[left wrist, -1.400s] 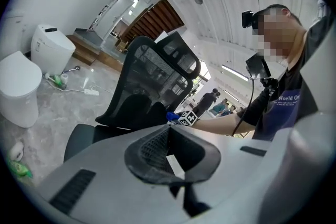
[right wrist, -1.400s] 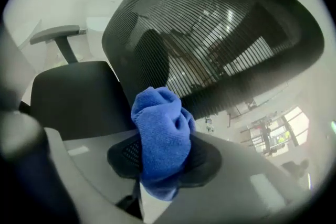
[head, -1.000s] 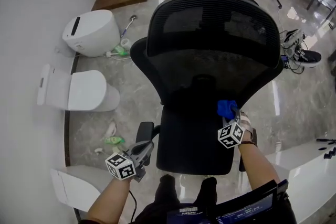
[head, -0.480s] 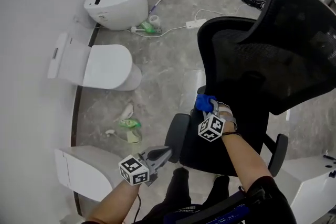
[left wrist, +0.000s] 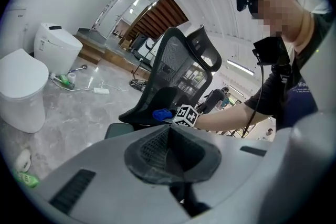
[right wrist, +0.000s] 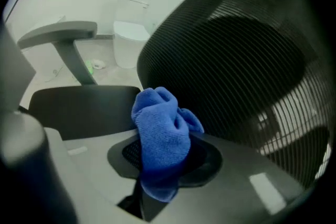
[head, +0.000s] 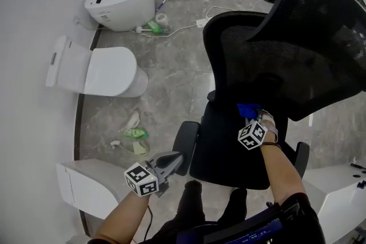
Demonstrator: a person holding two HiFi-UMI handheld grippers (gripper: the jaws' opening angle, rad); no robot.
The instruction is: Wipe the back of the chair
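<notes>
The black mesh office chair (head: 297, 48) stands turned, its backrest up at the right and its seat (head: 229, 148) below. My right gripper (head: 249, 117) is shut on a bunched blue cloth (head: 247, 110) over the seat, close to the lower backrest. In the right gripper view the cloth (right wrist: 160, 131) fills the jaws of the gripper (right wrist: 163, 157), with the mesh back (right wrist: 236, 65) right behind it; contact cannot be made out. My left gripper (head: 171, 162) hangs shut and empty, left of the seat by the armrest. The left gripper view looks past that gripper (left wrist: 170, 152) to the chair (left wrist: 168, 68) and cloth (left wrist: 161, 113).
Two white toilets (head: 111, 71) (head: 117, 2) stand along the left wall, with a white unit (head: 86, 186) at the lower left. Litter (head: 134, 134) and a power strip with cable (head: 200, 22) lie on the marble floor. A white counter (head: 337, 180) sits at the lower right.
The chair has swung from facing me to side-on, its backrest now to the right. My right gripper with the cloth has shifted slightly right over the seat. The left gripper has barely moved.
</notes>
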